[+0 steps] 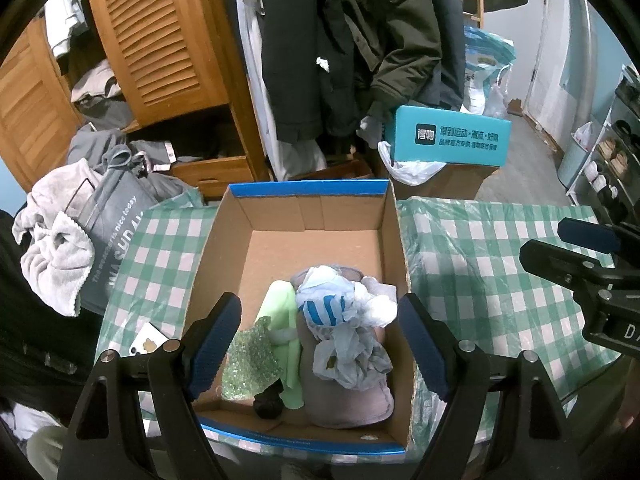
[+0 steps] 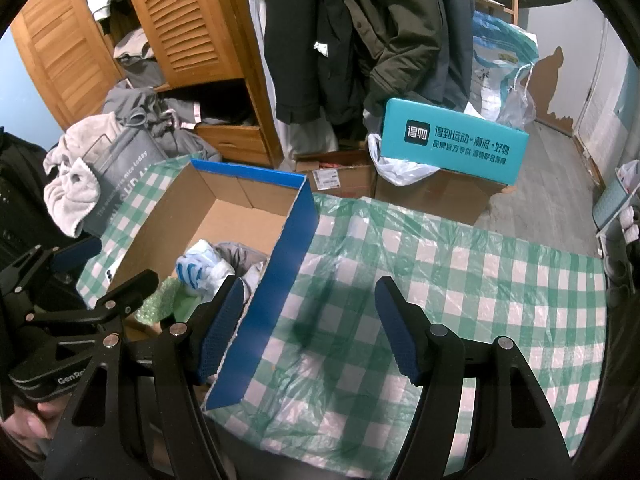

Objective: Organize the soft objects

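While the table (image 2: 460, 280) under its green checked cover carries almost nothing else, the open cardboard box (image 1: 224, 248) with the blue rim sits on its left part and holds the whole heap of soft things, bunched in the near half with the far half of the floor bare. Largest in the heap is a grey padded piece (image 1: 348, 396), its long axis running away from the camera; on top of it lies a crumpled white and blue-striped bag (image 1: 340, 312), to its left a pale green cloth (image 1: 282, 320), and at the near left a patch of green bubble wrap (image 1: 250, 364). Directly above this heap hangs the left gripper (image 1: 320, 350), jaws spread wide and empty, the pile lying between and just below them. Off to the right, the right gripper (image 2: 310, 328) hovers over bare tablecloth beside the box's blue wall, jaws likewise apart with nothing in them. Judging from this, the left one is far nearer, so any tidying or pressing of the heap falls to it, straight down.
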